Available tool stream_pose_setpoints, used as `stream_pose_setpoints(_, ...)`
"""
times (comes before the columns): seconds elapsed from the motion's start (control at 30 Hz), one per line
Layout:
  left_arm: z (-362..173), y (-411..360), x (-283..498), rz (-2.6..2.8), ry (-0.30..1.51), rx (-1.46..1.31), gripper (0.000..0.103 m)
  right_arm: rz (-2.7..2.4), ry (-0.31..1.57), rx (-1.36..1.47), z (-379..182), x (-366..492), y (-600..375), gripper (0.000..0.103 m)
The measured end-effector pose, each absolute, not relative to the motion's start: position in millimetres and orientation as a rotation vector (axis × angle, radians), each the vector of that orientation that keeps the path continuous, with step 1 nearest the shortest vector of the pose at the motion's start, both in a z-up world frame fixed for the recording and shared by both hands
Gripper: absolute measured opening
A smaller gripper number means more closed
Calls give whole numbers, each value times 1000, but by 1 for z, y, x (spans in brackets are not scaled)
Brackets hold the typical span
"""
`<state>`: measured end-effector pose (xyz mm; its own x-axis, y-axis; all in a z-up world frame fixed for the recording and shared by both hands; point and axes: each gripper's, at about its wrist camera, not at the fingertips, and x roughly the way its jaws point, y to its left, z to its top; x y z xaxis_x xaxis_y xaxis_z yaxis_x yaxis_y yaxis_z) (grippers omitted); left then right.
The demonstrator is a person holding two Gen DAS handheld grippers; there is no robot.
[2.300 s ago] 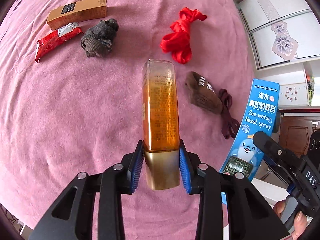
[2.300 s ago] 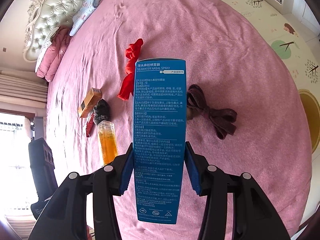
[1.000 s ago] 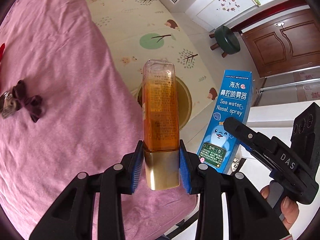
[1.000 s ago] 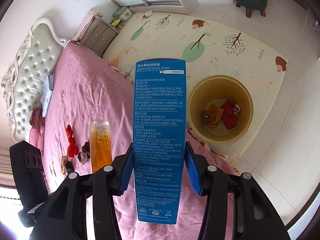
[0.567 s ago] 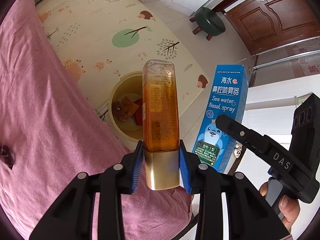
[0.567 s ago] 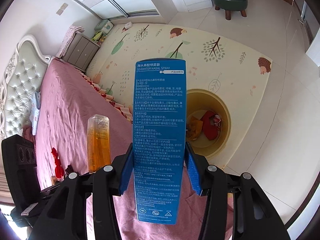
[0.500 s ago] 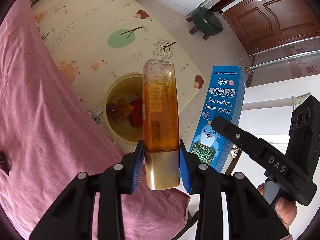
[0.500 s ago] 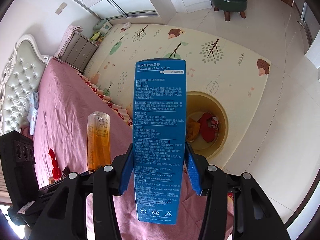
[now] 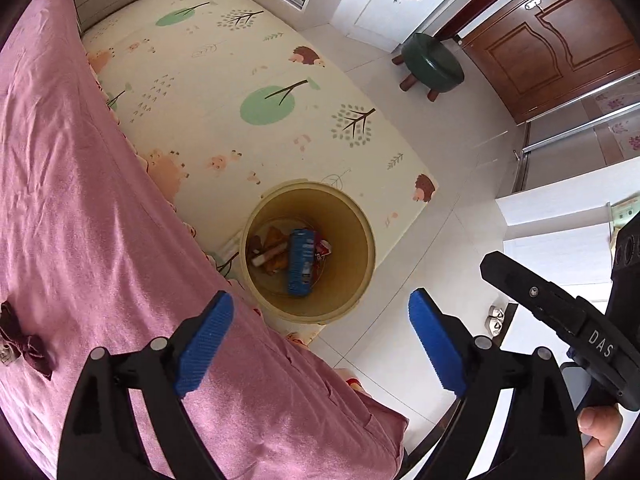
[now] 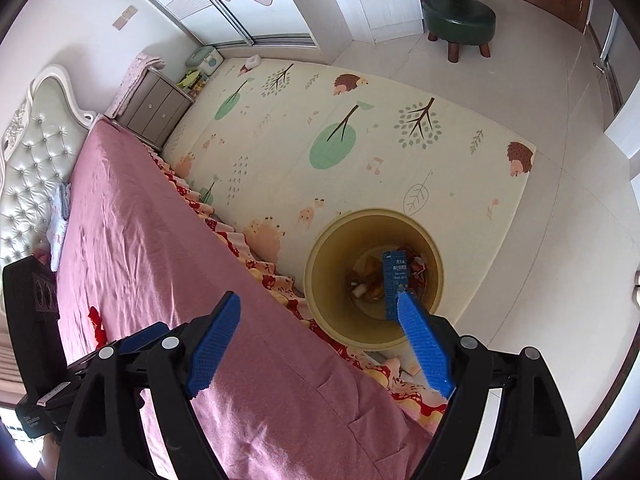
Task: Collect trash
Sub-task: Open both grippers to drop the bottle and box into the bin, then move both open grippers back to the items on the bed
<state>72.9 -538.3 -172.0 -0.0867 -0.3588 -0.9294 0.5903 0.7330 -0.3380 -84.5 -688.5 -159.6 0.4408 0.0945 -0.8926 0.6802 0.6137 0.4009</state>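
Observation:
A round tan bin [image 9: 354, 236] stands on the floor beside the bed, below both grippers. Inside it lie the blue nasal spray box [image 9: 301, 262], the amber bottle [image 9: 274, 254] and some older wrappers. My left gripper [image 9: 320, 300] hangs above the bin with its jaws opening wide and nothing between them. My right gripper [image 10: 318, 300] is also above the bin [image 10: 332, 264], its jaws opening and empty too. The blue box [image 10: 394, 280] shows just past its right pad. A hand [image 9: 600, 424] holds the right gripper's handle.
The pink bed cover [image 9: 80, 200] fills the left side, its edge running close to the bin. A dark bow [image 9: 24, 344] and a red ribbon [image 10: 96, 320] lie on it. A patterned floor mat [image 9: 240, 80], a green stool [image 9: 432, 64] and a nightstand [image 10: 156, 108] stand beyond.
Both grippers have opened. The amber bottle has left the left one and the blue box the right one; both now lie in the bin.

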Motion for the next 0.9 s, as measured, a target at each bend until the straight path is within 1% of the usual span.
stream_pose_setpoints(0.27,-157,-494,84,-744,1434,130,89,-356,1081,774,-142,-65,-647,78)
stream_pose_setpoints(0.4,-148,-464,89,-691,1445,112,89,-305,1057,758,-131,-57,-624,80)
stream_pose_setpoints(0.6,-128,-401,92,-600,1419,55,89,-196,1071,748,-115,-39,-579,88)
stream_pose_setpoints(0.73,-116,-351,92,-541,1390,2,93,-110,1106,747,-108,-23,-542,88)
stream_pose_setpoints(0.9,-113,-287,88,-459,1383,-76,93,15,1140,683,-98,-2,-485,89)
